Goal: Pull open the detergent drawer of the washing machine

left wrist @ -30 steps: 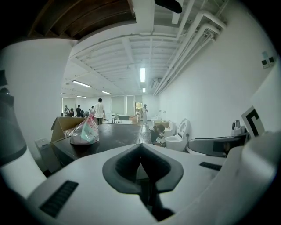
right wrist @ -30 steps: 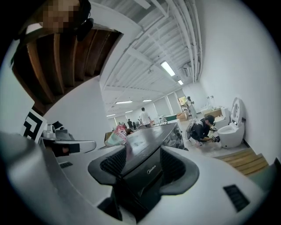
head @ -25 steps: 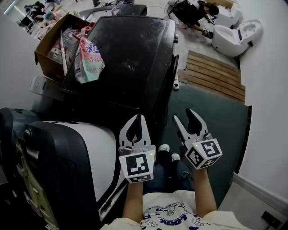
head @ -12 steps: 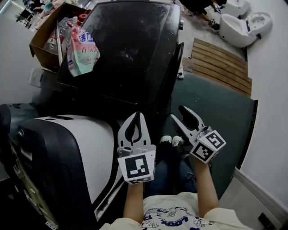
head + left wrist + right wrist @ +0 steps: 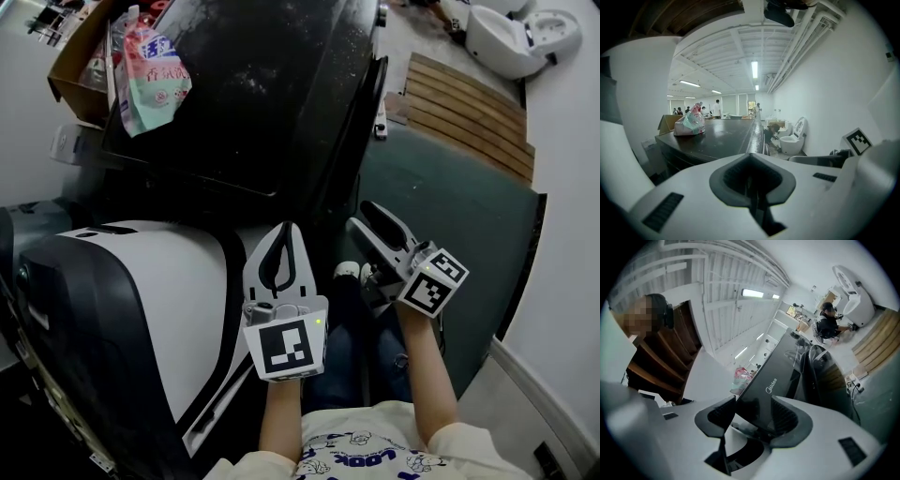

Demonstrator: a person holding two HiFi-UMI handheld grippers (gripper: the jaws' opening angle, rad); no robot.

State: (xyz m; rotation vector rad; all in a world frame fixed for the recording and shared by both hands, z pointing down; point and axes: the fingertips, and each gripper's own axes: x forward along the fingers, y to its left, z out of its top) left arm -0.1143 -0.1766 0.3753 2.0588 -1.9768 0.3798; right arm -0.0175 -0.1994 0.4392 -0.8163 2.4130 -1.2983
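Holding my grippers short of the black washer (image 5: 262, 94): my left gripper (image 5: 284, 234) has its jaws together, idle. My right gripper (image 5: 362, 217) is empty, jaws wide though just narrowing, ready for the drawer. No view shows the drawer; I judge it on the washer's front.

**Tally Around the Washer**

Two white plastic two-jaw grippers are showing: the left gripper (image 5: 284, 232) and the right gripper (image 5: 364, 217). Two big appliances are standing here: one glossy black washing machine (image 5: 253, 84) and one rounded white-and-black machine (image 5: 141, 281). One pink-and-green printed pouch (image 5: 150, 80), one brown cardboard box (image 5: 75, 66), one slatted wooden pallet (image 5: 469, 108) and one white ceramic toilet (image 5: 511, 42) are completing the count.
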